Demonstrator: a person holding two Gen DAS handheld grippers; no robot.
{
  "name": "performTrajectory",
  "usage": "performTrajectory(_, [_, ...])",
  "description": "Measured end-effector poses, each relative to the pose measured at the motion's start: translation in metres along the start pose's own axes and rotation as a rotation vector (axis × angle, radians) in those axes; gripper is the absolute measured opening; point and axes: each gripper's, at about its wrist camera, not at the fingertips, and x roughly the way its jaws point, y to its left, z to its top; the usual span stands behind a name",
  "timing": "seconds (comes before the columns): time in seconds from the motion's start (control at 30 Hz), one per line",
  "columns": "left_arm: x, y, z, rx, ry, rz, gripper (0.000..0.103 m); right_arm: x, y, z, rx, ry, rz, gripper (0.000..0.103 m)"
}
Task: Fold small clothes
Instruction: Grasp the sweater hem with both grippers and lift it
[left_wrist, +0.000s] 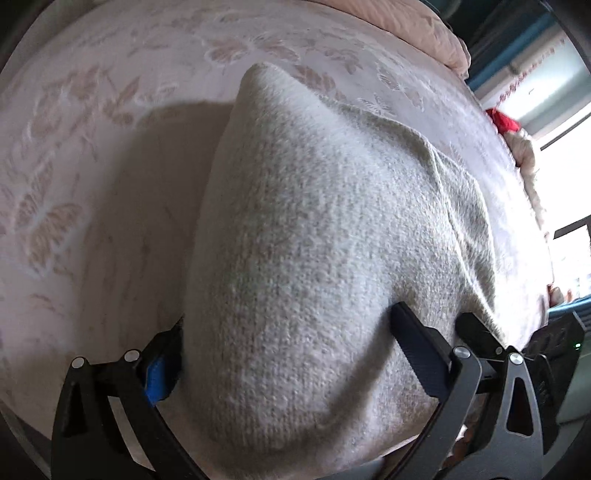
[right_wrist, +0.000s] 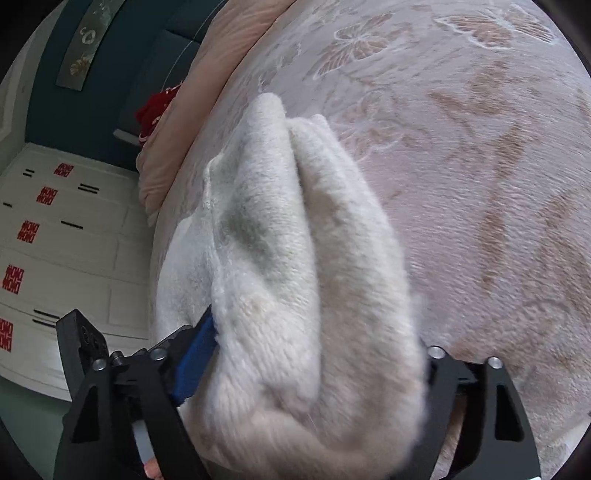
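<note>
A cream knitted garment (left_wrist: 314, 236) hangs over the pink butterfly-patterned bedspread (left_wrist: 92, 147), held up by both grippers. My left gripper (left_wrist: 288, 339) is shut on its near edge, the knit bulging between the black fingers (left_wrist: 417, 350) and hiding their tips. In the right wrist view the same garment (right_wrist: 303, 280) drapes in folds over my right gripper (right_wrist: 317, 362), which is shut on it; the blue pad (right_wrist: 194, 363) of the left finger presses into the knit. The garment's far end rests on the bedspread (right_wrist: 480, 184).
A peach quilt (right_wrist: 221, 62) lies along the bed's far edge with a red item (right_wrist: 155, 110) beside it. White drawers with red stickers (right_wrist: 48, 236) stand beyond the bed. A bright window (left_wrist: 565, 199) is at the right.
</note>
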Motion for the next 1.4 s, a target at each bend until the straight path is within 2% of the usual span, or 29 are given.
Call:
performTrajectory(0.1, [-0.004, -0.005, 0.000, 0.021, -0.008, 0.026, 0.098, -0.010, 0.000, 0.000, -0.014, -0.041, -0.041, 0.078])
performTrajectory(0.2, [-0.008, -0.003, -0.003, 0.043, -0.020, 0.046, 0.098, -0.027, 0.014, -0.007, -0.086, -0.089, -0.093, 0.078])
performTrajectory(0.23, [-0.009, -0.005, -0.003, 0.054, -0.027, 0.055, 0.098, -0.029, 0.022, -0.009, -0.118, -0.096, -0.118, 0.074])
performTrajectory(0.27, [-0.011, -0.007, -0.004, 0.064, -0.033, 0.064, 0.098, -0.032, 0.027, -0.011, -0.148, -0.099, -0.144, 0.064])
performTrajectory(0.37, [-0.023, -0.013, -0.006, 0.100, -0.065, 0.078, 0.098, -0.037, 0.048, -0.022, -0.289, -0.136, -0.272, 0.041])
performTrajectory(0.47, [-0.040, -0.010, -0.010, 0.116, -0.101, 0.086, 0.098, -0.037, 0.067, -0.025, -0.376, -0.157, -0.358, 0.028])
performTrajectory(0.53, [-0.054, -0.001, -0.013, 0.109, -0.121, 0.095, 0.098, -0.045, 0.083, -0.027, -0.420, -0.191, -0.358, 0.026])
performTrajectory(0.57, [-0.061, 0.005, -0.016, 0.100, -0.133, 0.091, 0.098, -0.054, 0.094, -0.028, -0.434, -0.216, -0.314, 0.025])
performTrajectory(0.6, [-0.068, 0.010, -0.018, 0.090, -0.144, 0.084, 0.098, -0.069, 0.108, -0.028, -0.437, -0.242, -0.226, 0.025])
performTrajectory(0.67, [-0.077, 0.020, -0.020, 0.075, -0.162, 0.074, 0.098, -0.078, 0.116, -0.028, -0.450, -0.252, -0.177, 0.025])
performTrajectory(0.7, [-0.079, 0.024, -0.020, 0.068, -0.166, 0.076, 0.098, -0.073, 0.111, -0.027, -0.458, -0.244, -0.197, 0.026])
performTrajectory(0.73, [-0.077, 0.025, -0.020, 0.067, -0.161, 0.081, 0.098, -0.058, 0.091, -0.025, -0.441, -0.202, -0.273, 0.027])
performTrajectory(0.8, [-0.064, 0.028, -0.019, 0.055, -0.127, 0.085, 0.098, -0.024, 0.053, -0.020, -0.371, -0.077, -0.375, 0.033])
performTrajectory(0.83, [-0.059, 0.030, -0.021, 0.049, -0.111, 0.073, 0.098, -0.024, 0.033, -0.022, -0.310, -0.088, -0.331, 0.040])
performTrajectory(0.9, [-0.045, 0.035, -0.023, 0.021, -0.074, 0.040, 0.098, -0.037, 0.028, -0.021, -0.253, -0.122, -0.251, 0.050])
performTrajectory(0.97, [-0.034, 0.037, -0.023, -0.016, -0.059, -0.004, 0.098, -0.039, 0.028, -0.019, -0.241, -0.125, -0.253, 0.065])
performTrajectory(1.03, [-0.021, 0.038, -0.019, -0.058, -0.040, -0.065, 0.098, -0.029, 0.022, -0.015, -0.230, -0.086, -0.226, 0.067])
performTrajectory(1.1, [-0.010, 0.033, -0.016, -0.075, -0.016, -0.098, 0.098, -0.019, 0.007, -0.011, -0.124, -0.044, -0.121, 0.067])
performTrajectory(1.13, [-0.005, 0.033, -0.015, -0.082, 0.000, -0.104, 0.098, -0.013, -0.004, -0.010, -0.038, -0.023, -0.033, 0.068])
performTrajectory(1.2, [0.005, 0.033, -0.012, -0.107, 0.033, -0.157, 0.098, -0.009, -0.016, -0.008, 0.039, -0.042, 0.036, 0.063])
performTrajectory(1.23, [0.009, 0.034, -0.011, -0.125, 0.049, -0.181, 0.094, -0.008, -0.016, -0.010, 0.049, -0.046, 0.043, 0.055])
performTrajectory(1.27, [0.010, 0.034, -0.011, -0.136, 0.057, -0.203, 0.087, -0.009, -0.016, -0.010, 0.068, -0.047, 0.052, 0.047])
performTrajectory(1.3, [0.007, 0.033, -0.010, -0.148, 0.056, -0.217, 0.080, -0.010, -0.015, -0.010, 0.077, -0.049, 0.062, 0.043])
performTrajectory(1.33, [0.003, 0.032, -0.008, -0.144, 0.043, -0.210, 0.067, -0.014, -0.012, -0.009, 0.081, -0.056, 0.067, 0.038])
performTrajectory(1.4, [-0.014, 0.021, -0.008, -0.089, 0.015, -0.210, 0.053, -0.025, -0.001, -0.007, 0.060, -0.078, 0.075, 0.035])
